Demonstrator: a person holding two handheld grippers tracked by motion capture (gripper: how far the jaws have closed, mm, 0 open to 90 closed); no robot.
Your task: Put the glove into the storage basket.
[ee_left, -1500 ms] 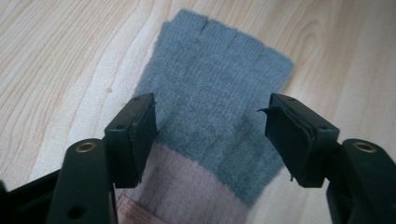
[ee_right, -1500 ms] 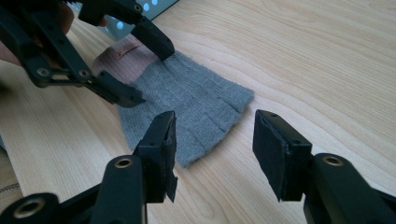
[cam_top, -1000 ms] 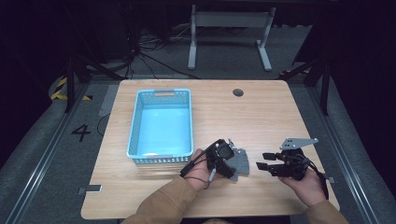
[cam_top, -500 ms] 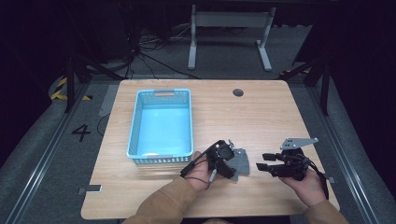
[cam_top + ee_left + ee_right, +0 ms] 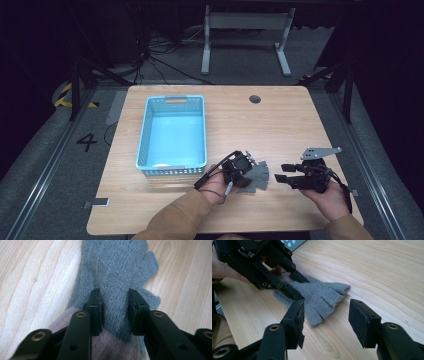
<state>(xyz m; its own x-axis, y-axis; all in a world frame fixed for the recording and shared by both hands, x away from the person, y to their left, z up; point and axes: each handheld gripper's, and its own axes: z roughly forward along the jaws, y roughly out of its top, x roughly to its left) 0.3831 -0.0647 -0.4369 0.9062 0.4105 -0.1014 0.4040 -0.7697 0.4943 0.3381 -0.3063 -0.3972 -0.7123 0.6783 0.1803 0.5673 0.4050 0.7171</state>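
In the high view, a wooden table point(image 5: 280, 125) is seen with a light blue basket point(image 5: 172, 135) set on its left half. A grey knitted glove point(image 5: 256, 176) is laid flat near the front edge, just right of the basket's near corner. The left gripper point(image 5: 246, 172) is held over the glove's cuff end by the left hand point(image 5: 215, 186). The right gripper point(image 5: 282, 174) is held by the right hand point(image 5: 331, 198) a little apart from the glove's fingers, pointed toward them.

In the left gripper view, the glove point(image 5: 117, 272) is pinched between the two black jaws at its middle, a fold of knit being squeezed up between them. A pinkish cuff band point(image 5: 75, 322) is seen close to the camera, and the glove's fingers are spread away over the table point(image 5: 32, 277).

In the right gripper view, the jaws of the right gripper point(image 5: 325, 315) are spread wide with nothing between them, just short of the glove's point(image 5: 322, 298) fingertips. The left gripper point(image 5: 295, 285) is seen beyond, clamped on the glove. A corner of the basket point(image 5: 293, 243) is visible at the top.
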